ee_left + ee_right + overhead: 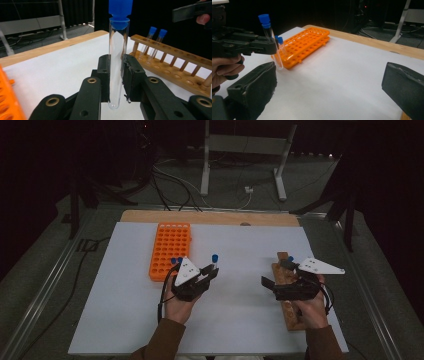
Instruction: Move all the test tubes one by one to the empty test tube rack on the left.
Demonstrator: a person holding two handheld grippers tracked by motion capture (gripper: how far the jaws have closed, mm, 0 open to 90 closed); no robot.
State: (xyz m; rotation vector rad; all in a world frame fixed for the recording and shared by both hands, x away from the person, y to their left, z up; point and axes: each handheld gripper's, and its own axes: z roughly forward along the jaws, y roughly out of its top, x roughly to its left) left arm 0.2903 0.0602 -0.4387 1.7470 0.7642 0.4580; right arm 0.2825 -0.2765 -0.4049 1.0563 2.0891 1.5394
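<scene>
Left gripper (116, 77): jaws clamped on a clear test tube (117, 62) with a blue cap, tube upright, held at mid-length, its round bottom hanging clear below the pads.
Tube position: centre of the left gripper view; in the high view centre frame, blue cap (214, 257) just right of the orange rack (170, 250).
Right gripper (329, 87): jaws wide apart, nothing between them, lower right of the high view over the wooden rack (289, 295).
Orange rack: upper left-centre on the white table sheet (240, 310), two blue-capped tubes (281, 45) standing at its near corner.
Wooden rack: right side of the left gripper view, two capped tubes (156, 42) standing in its far end.
Hands: one on each gripper handle, brown sleeves at the bottom edge.
</scene>
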